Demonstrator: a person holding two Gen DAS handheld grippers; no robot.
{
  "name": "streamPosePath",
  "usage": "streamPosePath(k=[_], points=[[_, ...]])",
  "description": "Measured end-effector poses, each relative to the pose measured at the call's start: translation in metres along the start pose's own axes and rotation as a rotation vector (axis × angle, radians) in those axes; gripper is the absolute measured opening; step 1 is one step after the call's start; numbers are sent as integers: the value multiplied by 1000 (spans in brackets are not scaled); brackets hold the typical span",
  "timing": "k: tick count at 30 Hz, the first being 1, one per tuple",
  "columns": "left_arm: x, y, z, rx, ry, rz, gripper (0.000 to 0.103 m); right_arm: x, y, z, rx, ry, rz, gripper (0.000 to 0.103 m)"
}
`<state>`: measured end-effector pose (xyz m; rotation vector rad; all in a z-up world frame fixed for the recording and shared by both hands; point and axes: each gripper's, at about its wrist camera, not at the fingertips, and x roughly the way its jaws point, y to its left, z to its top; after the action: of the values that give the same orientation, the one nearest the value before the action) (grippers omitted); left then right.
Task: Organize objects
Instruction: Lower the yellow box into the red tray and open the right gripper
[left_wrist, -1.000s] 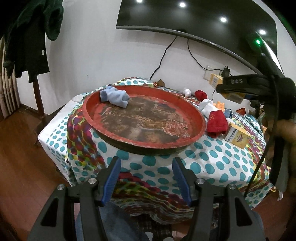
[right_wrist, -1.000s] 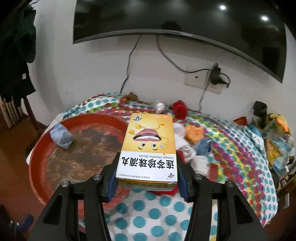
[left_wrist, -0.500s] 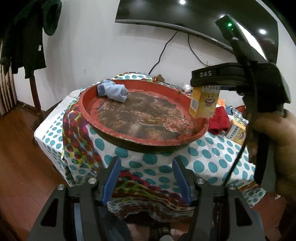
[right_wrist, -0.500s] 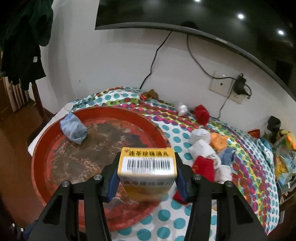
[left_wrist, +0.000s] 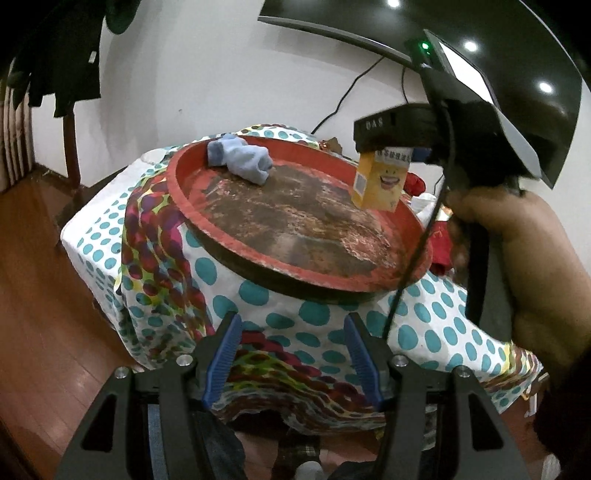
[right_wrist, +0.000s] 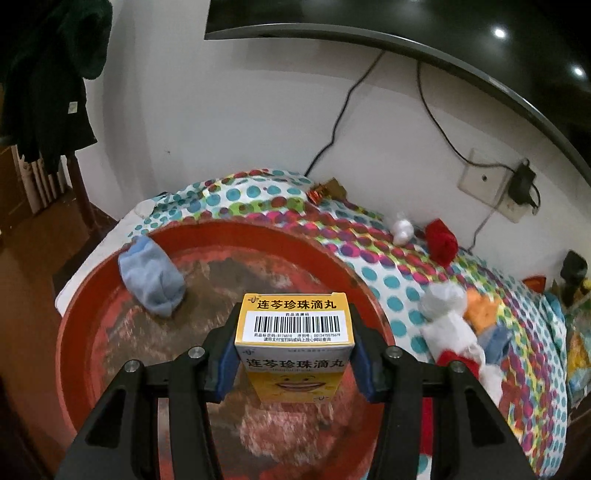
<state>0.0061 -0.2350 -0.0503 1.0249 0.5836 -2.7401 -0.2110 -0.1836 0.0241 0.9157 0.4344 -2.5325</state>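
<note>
My right gripper (right_wrist: 293, 352) is shut on a yellow medicine box (right_wrist: 294, 328), barcode side up, held above the right part of a big round red tray (right_wrist: 92, 306). From the left wrist view the same yellow box (left_wrist: 380, 181) hangs under the right gripper (left_wrist: 388, 153) over the tray's (left_wrist: 280, 271) far right rim, with a hand (left_wrist: 517, 258) behind it. A light blue sock (right_wrist: 151, 280) lies in the tray at its far left; the blue sock (left_wrist: 240, 162) shows there too. My left gripper (left_wrist: 291, 363) stands open and empty, low before the table's front edge.
The table wears a dotted cloth (right_wrist: 388, 280). Right of the tray lie a red sock (right_wrist: 441, 242), white socks (right_wrist: 447, 321) and an orange piece (right_wrist: 480, 306). A wall socket with a plugged charger (right_wrist: 521, 184) and a dark screen hang behind. Wooden floor (left_wrist: 44, 295) lies to the left.
The right gripper has carried the yellow box leftward from over the cloth to above the tray and tipped it so the barcode end faces up. The left gripper drifted slightly nearer the table.
</note>
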Motion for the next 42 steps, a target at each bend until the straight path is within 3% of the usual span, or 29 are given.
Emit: streamPosePath(k=[16, 34, 35, 37, 42], points=[[4, 24, 8, -109, 25, -15, 59, 53, 31, 59, 40, 42, 61, 48], [8, 27, 9, -125, 36, -9, 59, 99, 40, 62, 168, 90, 160, 50], [8, 26, 9, -124, 38, -9, 59, 100, 39, 61, 178, 94, 177, 51], [9, 25, 9, -121, 39, -9, 59, 101, 39, 59, 188, 109, 212, 68], [8, 19, 7, -96, 39, -18, 59, 63, 29, 64, 163, -16, 158, 79]])
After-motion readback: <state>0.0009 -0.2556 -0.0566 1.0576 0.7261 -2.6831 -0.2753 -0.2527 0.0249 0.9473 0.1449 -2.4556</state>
